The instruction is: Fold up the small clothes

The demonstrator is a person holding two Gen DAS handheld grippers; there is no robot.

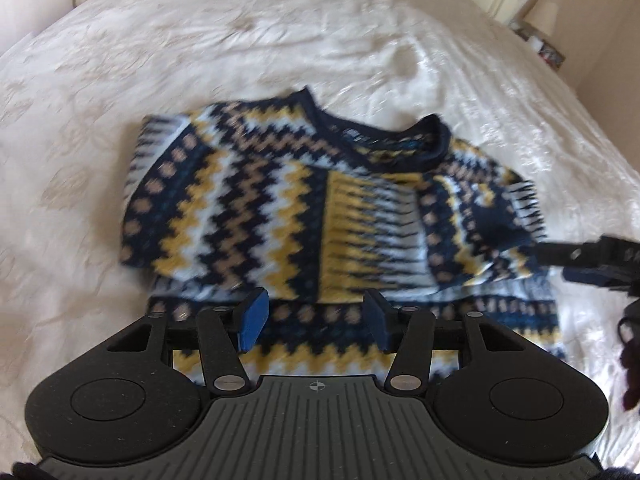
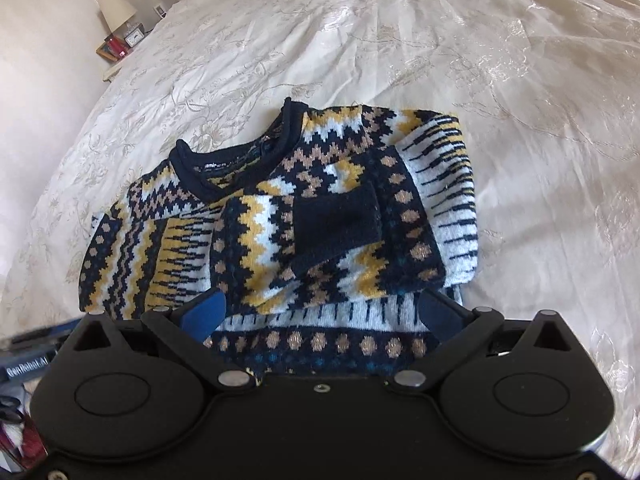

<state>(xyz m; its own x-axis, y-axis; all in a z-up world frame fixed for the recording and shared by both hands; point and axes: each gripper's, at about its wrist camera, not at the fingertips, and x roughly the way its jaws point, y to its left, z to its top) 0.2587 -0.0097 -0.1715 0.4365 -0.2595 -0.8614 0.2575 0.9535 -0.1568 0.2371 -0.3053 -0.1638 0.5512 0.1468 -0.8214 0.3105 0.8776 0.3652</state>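
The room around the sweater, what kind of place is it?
Most likely a bedroom. The patterned sweater lies on a wide bed with a cream embroidered bedspread, and a bedside table beside it carries a lamp and a small clock.

Both wrist views near, sharing sweater (image 1: 320, 208)

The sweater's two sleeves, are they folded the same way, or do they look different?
Different. The right sleeve lies folded across the chest of the sweater, and its plain dark navy cuff shows on top. The left sleeve is folded in too, but shows a yellow, white and navy spiky pattern, and I cannot make out its cuff. The right sleeve lies at a slant; the left one runs more straight up and down. Both rest flat over the chest.
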